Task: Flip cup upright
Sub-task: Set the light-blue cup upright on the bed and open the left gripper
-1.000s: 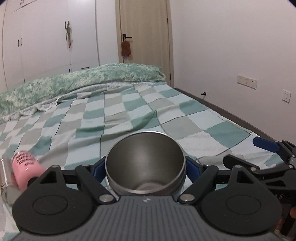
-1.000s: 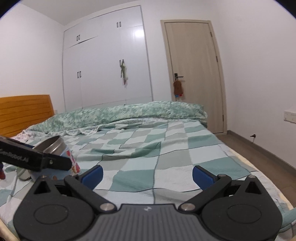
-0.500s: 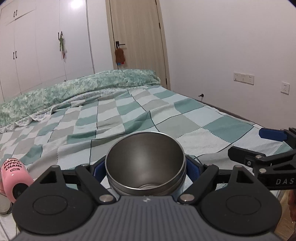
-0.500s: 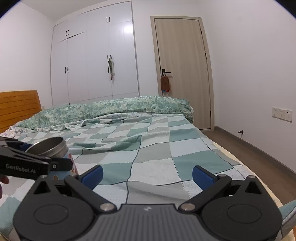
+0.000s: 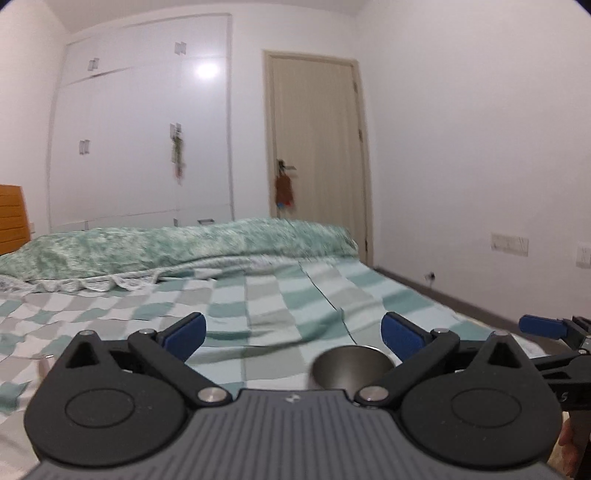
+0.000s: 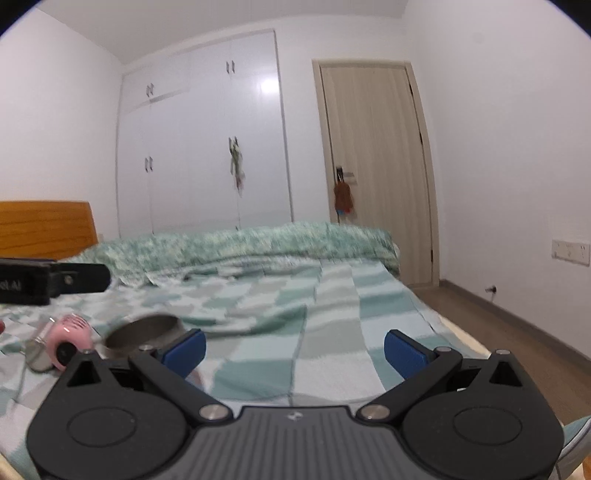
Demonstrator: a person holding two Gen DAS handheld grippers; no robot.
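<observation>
Cup (image 6: pixel 144 332) upright on bed (image 6: pixel 332 332), right of bottle (image 6: pixel 72 338).

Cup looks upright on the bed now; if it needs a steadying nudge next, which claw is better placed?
Left, probably. The steel cup stands mouth-up just below the open left claw. The open right claw has it off beyond its left finger.

A bedroom with plain white walls (image 6: pixel 498 129) and a white ceiling (image 6: pixel 240 22). Straight ahead of the jaws lies a bed (image 6: pixel 332 314) covered in a green, grey and white checked sheet, with a rumpled green patterned quilt (image 6: pixel 240 243) across its far end. Beyond it stands a tall white wardrobe (image 6: pixel 199 147), a glare of light on its doors. To the wardrobe's right is a pale closed door (image 6: pixel 373 166) with something brown hanging from its handle. An orange wooden headboard (image 6: pixel 44 225) sits far left. Brown wooden floor (image 6: pixel 517 332) runs along the right.
</observation>
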